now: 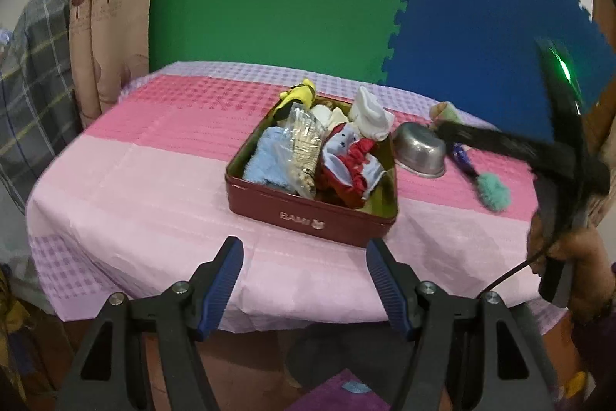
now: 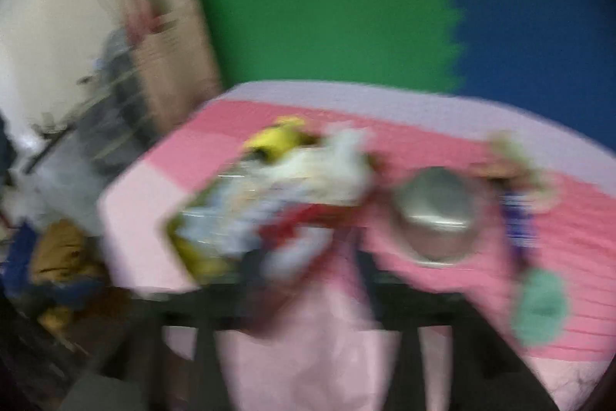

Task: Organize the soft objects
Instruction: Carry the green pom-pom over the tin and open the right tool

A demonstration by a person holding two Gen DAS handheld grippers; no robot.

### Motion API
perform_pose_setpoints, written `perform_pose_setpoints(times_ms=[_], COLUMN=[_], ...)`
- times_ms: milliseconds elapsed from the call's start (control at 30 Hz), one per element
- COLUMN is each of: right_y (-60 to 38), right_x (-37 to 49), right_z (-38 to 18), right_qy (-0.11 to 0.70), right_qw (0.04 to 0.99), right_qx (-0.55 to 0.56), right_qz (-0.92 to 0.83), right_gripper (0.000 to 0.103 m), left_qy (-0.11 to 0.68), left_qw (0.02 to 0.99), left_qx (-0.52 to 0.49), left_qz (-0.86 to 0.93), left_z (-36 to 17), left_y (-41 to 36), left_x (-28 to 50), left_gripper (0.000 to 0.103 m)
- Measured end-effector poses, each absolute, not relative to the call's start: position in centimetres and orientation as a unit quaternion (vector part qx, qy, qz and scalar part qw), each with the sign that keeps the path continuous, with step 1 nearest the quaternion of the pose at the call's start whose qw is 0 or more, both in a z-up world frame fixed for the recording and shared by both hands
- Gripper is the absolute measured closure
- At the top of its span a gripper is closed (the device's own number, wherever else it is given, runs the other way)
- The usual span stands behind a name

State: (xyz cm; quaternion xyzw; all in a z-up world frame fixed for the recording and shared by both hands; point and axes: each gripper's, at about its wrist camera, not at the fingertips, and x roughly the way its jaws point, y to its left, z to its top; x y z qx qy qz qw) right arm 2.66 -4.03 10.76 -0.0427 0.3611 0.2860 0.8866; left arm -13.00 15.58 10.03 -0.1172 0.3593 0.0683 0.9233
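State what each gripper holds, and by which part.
Left gripper: open, holding nothing. Right gripper: too blurred to tell.

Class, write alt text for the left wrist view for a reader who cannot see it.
A red tin heaped with soft items, among them a white sock and blue cloth, sits on a pink tablecloth. An overturned metal bowl lies right of it. The open left gripper hovers in front.

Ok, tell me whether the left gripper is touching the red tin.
Apart. The left wrist view shows the left gripper open, its fingertips short of the red tin, with a strip of pink tablecloth plainly visible between them.
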Motion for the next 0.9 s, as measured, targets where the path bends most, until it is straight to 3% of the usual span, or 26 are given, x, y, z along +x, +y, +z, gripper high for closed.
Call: perform_pose_setpoints(times_ms=[200,367,400,433,500,567,600,767,900], right_y=[-14.3,-16.2,-16.3,-16.9,-17.9,-17.8,-17.6,-11.2,-3.4], right_x=[6.2,9.6,10.1,10.6,11.2,10.5,9.8,7.3,7.6], right_z=[8.5,4.7,3.9,3.1,1.8,2.7,3.9,10.8,12.5], right_qy=[0.391,0.448,0.453,0.465,0.496,0.491,0.482,0.425,0.414], right_qw=[0.902,0.876,0.874,0.869,0.856,0.858,0.861,0.862,0.845], right_qx=[-0.087,-0.108,-0.119,-0.115,-0.063,-0.052,-0.034,0.013,0.001], right_qz=[0.162,0.141,0.127,0.121,0.128,0.143,0.156,0.275,0.338], right_gripper=[0.000,0.004,0.027,0.079,0.082,0.092,0.102,0.101,0.101], left_qy=[0.380,0.393,0.396,0.399,0.406,0.405,0.403,0.389,0.388], left_qw=[0.910,0.909,0.908,0.908,0.906,0.907,0.909,0.914,0.913], left_qx=[-0.160,-0.132,-0.124,-0.120,-0.108,-0.101,-0.099,-0.105,-0.114], left_qz=[0.042,0.047,0.047,0.046,0.046,0.048,0.048,0.051,0.057], left_z=[9.2,8.7,8.5,8.3,8.1,8.1,8.2,9.0,9.3], left_y=[15.6,14.6,14.4,14.2,13.8,13.7,13.7,13.8,14.4], left_x=[-12.6,-12.1,-12.1,-12.0,-11.9,-11.9,-12.0,-12.4,-12.5], left_gripper=[0.035,0.035,0.035,0.035,0.035,0.035,0.035,0.035,0.035])
